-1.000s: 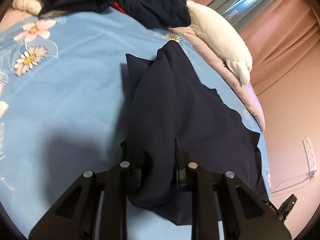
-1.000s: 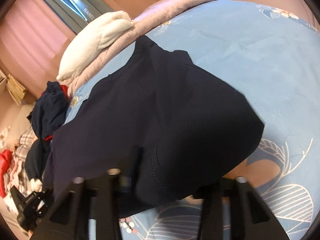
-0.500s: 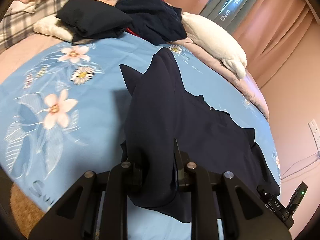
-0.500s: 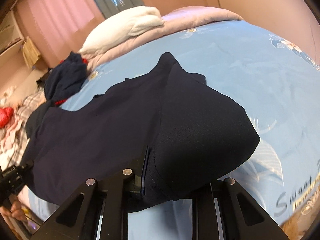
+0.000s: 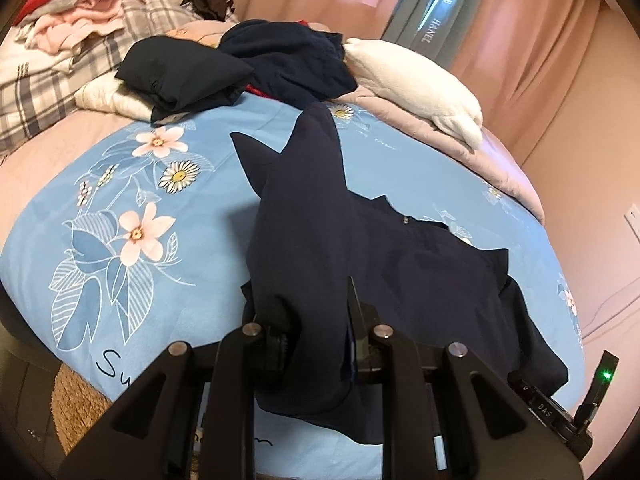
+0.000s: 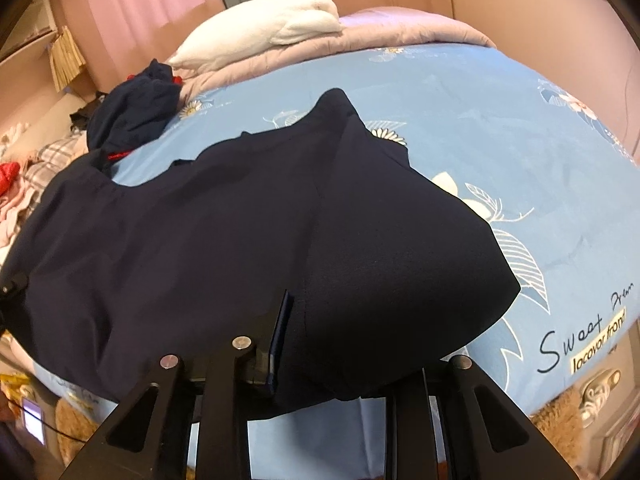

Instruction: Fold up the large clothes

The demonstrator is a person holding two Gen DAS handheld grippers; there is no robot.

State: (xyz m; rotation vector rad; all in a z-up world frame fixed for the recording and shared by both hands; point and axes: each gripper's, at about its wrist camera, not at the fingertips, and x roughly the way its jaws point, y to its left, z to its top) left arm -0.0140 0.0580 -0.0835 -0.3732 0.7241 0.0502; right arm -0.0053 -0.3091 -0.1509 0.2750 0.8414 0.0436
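Note:
A large dark navy garment (image 5: 320,240) lies stretched across the blue floral bedspread (image 5: 100,220). My left gripper (image 5: 316,328) is shut on one end of it, cloth bunched between the fingers and draping over them. My right gripper (image 6: 320,344) is shut on the other end of the garment (image 6: 240,232); the cloth hangs over the right finger and hides it. Both ends are lifted near the bed's front edge, and the far part of the garment trails on the bedspread (image 6: 500,120). The right gripper's body (image 5: 560,412) shows at the lower right of the left wrist view.
A pile of dark clothes (image 5: 240,64) and a white pillow (image 5: 412,76) sit at the head of the bed. A plaid blanket with pink and red clothes (image 5: 60,40) lies at the far left. A brown rug (image 6: 580,412) lies below the bed edge.
Both grippers have pulled back and up toward the bed's front edge with the garment held. More of the bedspread and the room now shows, and the garment is drawn out longer.

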